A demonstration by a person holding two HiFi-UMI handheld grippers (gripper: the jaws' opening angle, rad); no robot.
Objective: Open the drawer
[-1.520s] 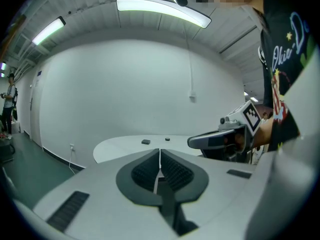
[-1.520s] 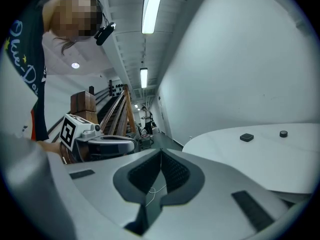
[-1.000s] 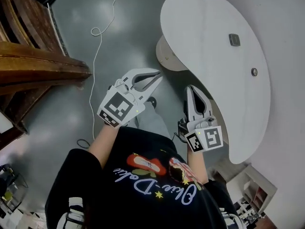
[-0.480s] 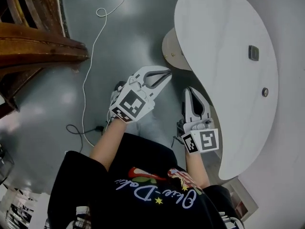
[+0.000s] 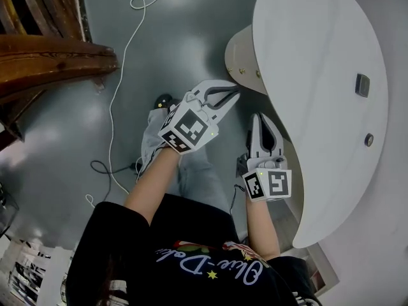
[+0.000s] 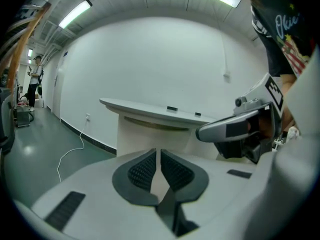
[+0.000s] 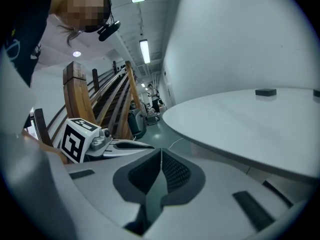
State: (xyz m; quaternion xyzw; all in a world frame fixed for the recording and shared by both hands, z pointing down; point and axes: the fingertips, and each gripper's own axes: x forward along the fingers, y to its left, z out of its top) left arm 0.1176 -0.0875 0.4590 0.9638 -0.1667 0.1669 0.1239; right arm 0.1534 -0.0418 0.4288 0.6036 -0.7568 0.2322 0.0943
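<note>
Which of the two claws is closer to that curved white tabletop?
Right. The right claw sits just beside the tabletop's near edge; the left claw is farther out over the floor, pointing toward the table's base.

Head view looks steeply down on the worktop (image 5: 319,62) and floor (image 5: 172,43); both gripper views face roughly level, the right apparently nearer the worktop's edge; all three share the worktop.
</note>
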